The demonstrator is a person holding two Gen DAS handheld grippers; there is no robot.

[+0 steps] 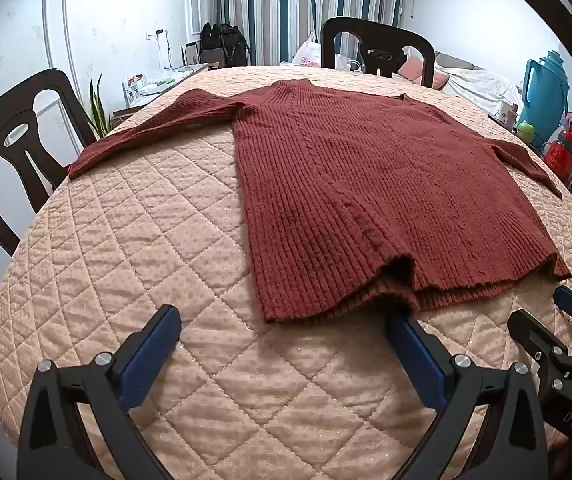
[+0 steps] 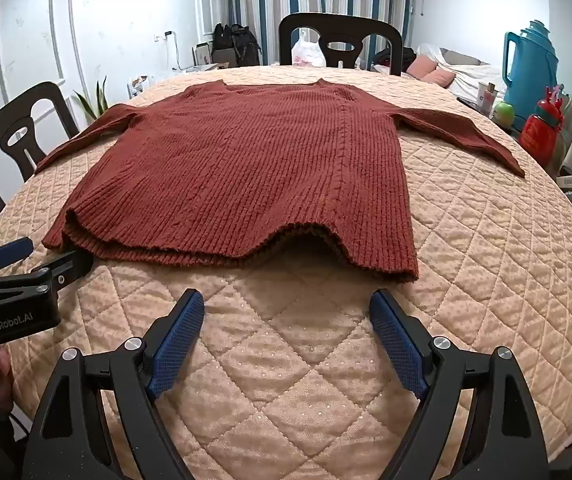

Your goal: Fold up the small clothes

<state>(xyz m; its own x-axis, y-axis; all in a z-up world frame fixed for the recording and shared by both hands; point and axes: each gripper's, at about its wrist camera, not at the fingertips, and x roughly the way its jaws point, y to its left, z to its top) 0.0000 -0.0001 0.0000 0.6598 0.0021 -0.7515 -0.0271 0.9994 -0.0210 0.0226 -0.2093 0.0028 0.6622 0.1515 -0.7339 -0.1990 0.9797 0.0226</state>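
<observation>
A rust-red knit sweater (image 1: 366, 184) lies flat on the quilted table cover, neck away from me, both sleeves spread out; it also shows in the right wrist view (image 2: 246, 168). Its hem faces me and is slightly rumpled and lifted. My left gripper (image 1: 282, 320) is open and empty just short of the hem's left part. My right gripper (image 2: 286, 304) is open and empty just short of the hem's right part. The right gripper also shows at the right edge of the left wrist view (image 1: 558, 320), and the left gripper shows at the left edge of the right wrist view (image 2: 42, 260).
The round table wears a beige quilted cover (image 2: 306, 360). Dark wooden chairs stand at the far side (image 2: 338, 44) and the left (image 1: 18, 140). A teal thermos (image 2: 530, 68), a red bottle (image 2: 542, 128) and boxes crowd the right side.
</observation>
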